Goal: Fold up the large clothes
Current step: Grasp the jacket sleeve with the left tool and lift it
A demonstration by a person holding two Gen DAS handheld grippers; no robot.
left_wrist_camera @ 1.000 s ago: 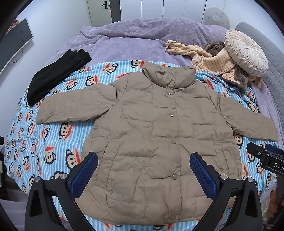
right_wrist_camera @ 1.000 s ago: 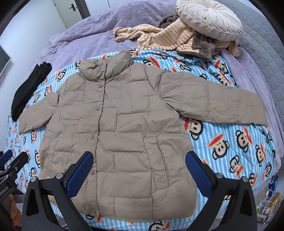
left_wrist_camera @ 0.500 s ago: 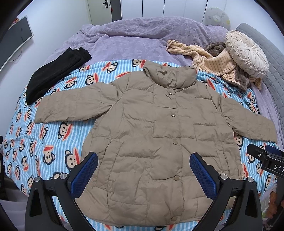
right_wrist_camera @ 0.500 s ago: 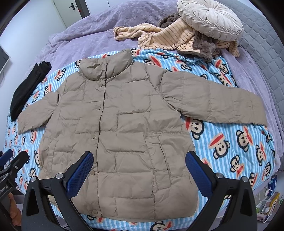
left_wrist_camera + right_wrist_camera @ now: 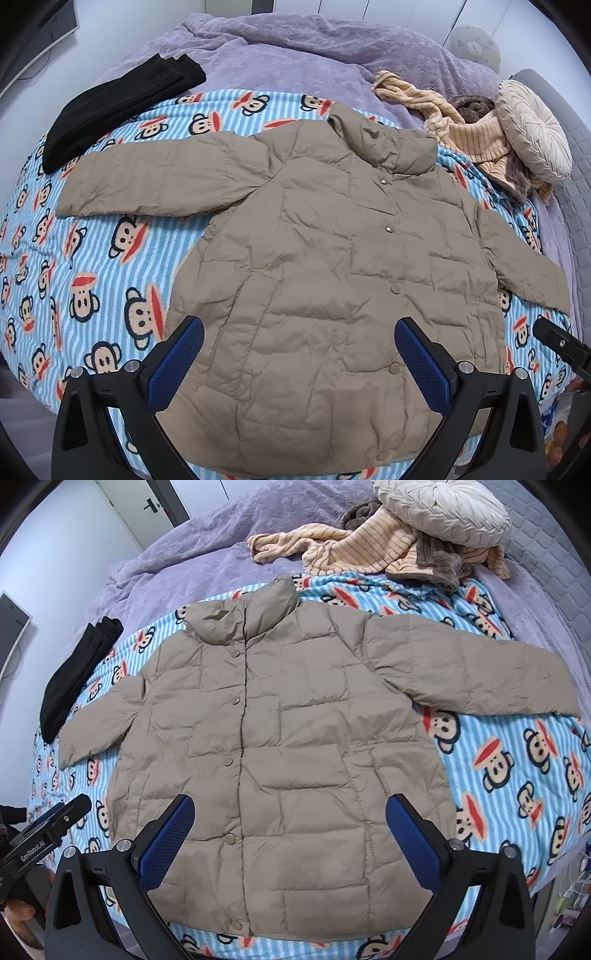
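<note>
Jacket point(image 5: 332, 280) lies flat, collar toward frame top, hem nearest you. Left gripper point(image 5: 295, 365) and right gripper point(image 5: 290, 843) both released, empty. Left sleeve point(image 5: 147, 181) runs out upper left, so your left gripper is nearer it.

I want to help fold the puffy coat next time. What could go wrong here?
The coat is puffy and slick-looking, so folds may spring open or slide. Its sleeve is spread far out and could drag the monkey blanket. Both hand-held grippers, left and right, are open, so nothing is held yet.

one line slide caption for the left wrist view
Open left gripper over a tan jacket spread flat on a monkey-print blanket.
</note>
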